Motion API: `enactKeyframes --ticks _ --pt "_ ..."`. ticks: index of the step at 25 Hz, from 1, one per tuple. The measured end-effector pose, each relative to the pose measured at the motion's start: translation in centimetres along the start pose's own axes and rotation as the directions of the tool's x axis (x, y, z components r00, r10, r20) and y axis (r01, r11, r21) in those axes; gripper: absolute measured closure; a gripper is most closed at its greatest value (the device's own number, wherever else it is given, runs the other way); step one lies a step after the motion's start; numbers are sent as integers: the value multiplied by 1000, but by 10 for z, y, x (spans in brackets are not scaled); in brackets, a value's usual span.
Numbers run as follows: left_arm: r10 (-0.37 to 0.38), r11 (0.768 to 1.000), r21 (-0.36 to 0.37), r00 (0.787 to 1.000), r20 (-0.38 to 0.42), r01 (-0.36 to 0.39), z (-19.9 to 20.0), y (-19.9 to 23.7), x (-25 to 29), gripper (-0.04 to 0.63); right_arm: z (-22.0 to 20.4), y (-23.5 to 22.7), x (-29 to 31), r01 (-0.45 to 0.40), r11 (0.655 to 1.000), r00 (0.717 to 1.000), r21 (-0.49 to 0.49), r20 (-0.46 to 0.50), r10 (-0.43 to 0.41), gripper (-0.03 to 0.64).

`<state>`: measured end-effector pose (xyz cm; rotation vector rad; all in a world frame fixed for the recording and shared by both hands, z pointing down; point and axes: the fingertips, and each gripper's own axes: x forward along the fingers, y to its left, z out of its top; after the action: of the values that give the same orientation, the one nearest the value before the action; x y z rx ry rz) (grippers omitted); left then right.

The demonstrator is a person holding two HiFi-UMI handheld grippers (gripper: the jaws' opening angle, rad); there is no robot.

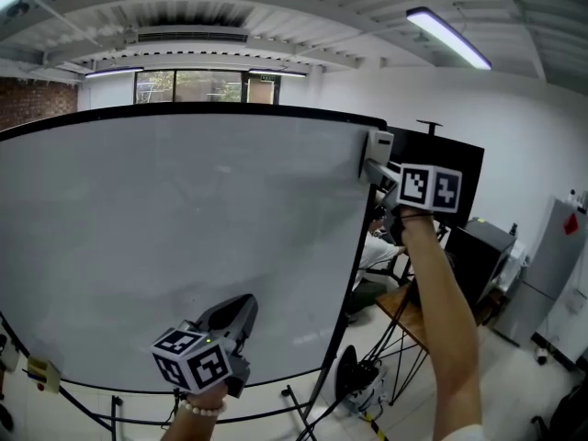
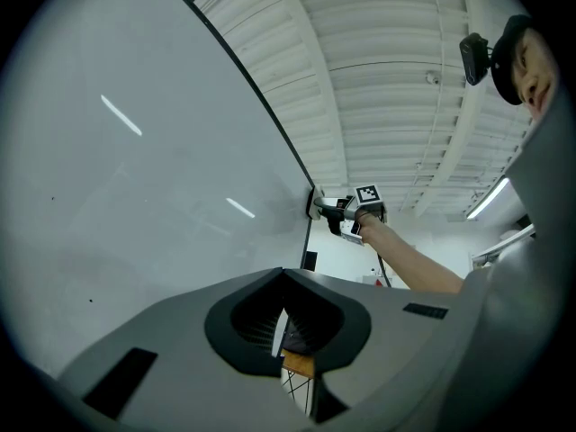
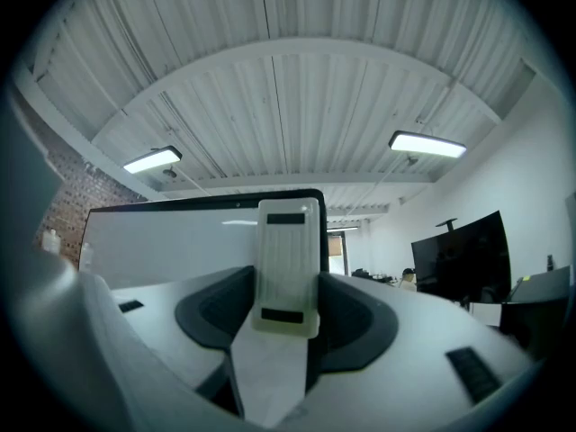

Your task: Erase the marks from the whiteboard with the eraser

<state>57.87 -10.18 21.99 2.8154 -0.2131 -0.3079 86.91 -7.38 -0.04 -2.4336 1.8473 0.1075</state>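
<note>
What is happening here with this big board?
A person holds a two-jaw gripper in each hand. The right gripper is shut on a white rectangular eraser at the top right corner of the large white whiteboard. The left gripper is shut and empty, low before the board. The board looks almost clean.

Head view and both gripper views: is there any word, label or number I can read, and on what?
No text can be read in any view.
whiteboard: no legible writing.
eraser: two dark bars, no legible print.
left cube on the left gripper: square marker patterns, no letters.
right cube on the right gripper: likewise.
</note>
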Motion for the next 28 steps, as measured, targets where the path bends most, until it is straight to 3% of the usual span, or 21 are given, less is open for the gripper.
enactKeyframes --ticks 6,12,23,28 --pt "-7 1000 -31 1000 4 7 -12 -3 4 606 -31 -7 -7 7 999 1000 -53 -3 -8 365" --pt "11 1000 -4 1000 -24 -11 -25 -8 10 606 -58 -8 -9 -15 999 1000 -38 -25 14 365" --pt "38 999 23 999 -21 -38 -14 2 -2 606 -59 13 -5 15 999 1000 -49 -24 -16 367" --pt "38 999 2 999 -2 -38 -2 19 -19 606 -63 43 0 20 998 999 -52 -31 -22 367"
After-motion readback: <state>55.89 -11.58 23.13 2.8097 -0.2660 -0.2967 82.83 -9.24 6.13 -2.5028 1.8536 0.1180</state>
